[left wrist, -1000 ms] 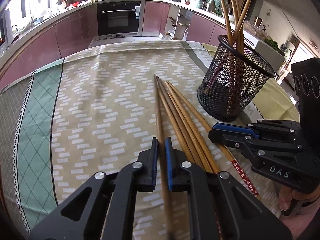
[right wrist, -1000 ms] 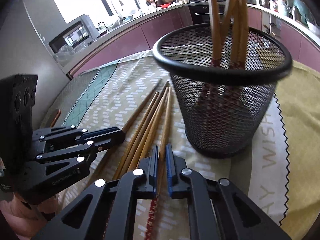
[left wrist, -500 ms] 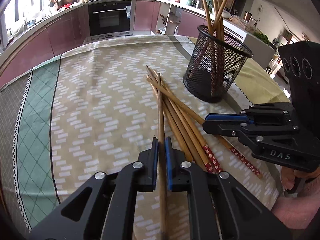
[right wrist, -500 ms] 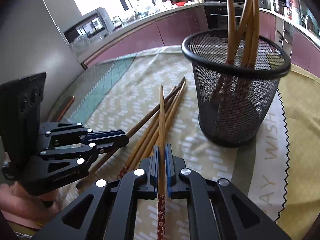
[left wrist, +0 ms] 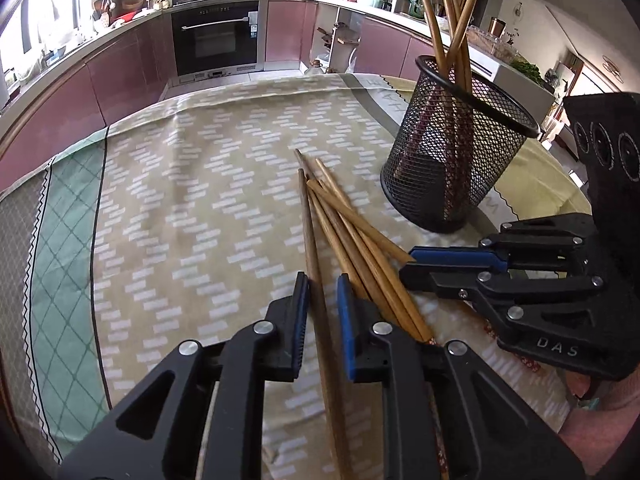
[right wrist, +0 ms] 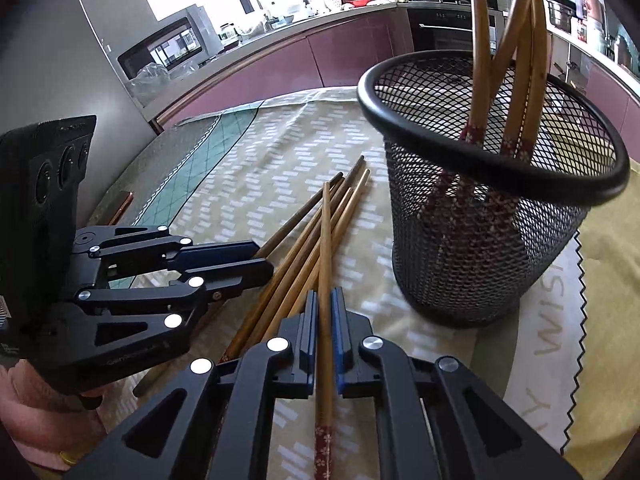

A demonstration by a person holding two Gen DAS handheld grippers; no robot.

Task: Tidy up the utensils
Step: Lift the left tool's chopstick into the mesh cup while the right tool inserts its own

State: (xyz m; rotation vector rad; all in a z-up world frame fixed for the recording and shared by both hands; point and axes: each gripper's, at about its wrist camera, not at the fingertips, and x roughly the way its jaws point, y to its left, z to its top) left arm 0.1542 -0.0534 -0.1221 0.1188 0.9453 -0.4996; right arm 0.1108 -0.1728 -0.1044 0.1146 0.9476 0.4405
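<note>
Several wooden chopsticks point(left wrist: 352, 232) lie in a loose bundle on the patterned tablecloth, also in the right wrist view point(right wrist: 304, 232). A black mesh holder point(left wrist: 452, 152) stands to their right with several chopsticks upright in it; it fills the right of the right wrist view point(right wrist: 488, 216). My left gripper point(left wrist: 322, 296) is slightly open, with a dark chopstick point(left wrist: 310, 232) lying loose between its jaws. My right gripper point(right wrist: 324, 308) is shut on a light chopstick point(right wrist: 326, 240) with a red patterned end, held above the bundle. Each gripper shows in the other's view.
The tablecloth point(left wrist: 180, 208) has a green diamond border on the left and a yellow cloth point(right wrist: 608, 264) under it on the right. Kitchen counters, an oven point(left wrist: 218, 36) and a microwave point(right wrist: 168, 48) lie beyond the table.
My left gripper's jaws have parted and loosened from the dark chopstick. My right gripper, still shut on its chopstick, has moved closer to the holder.
</note>
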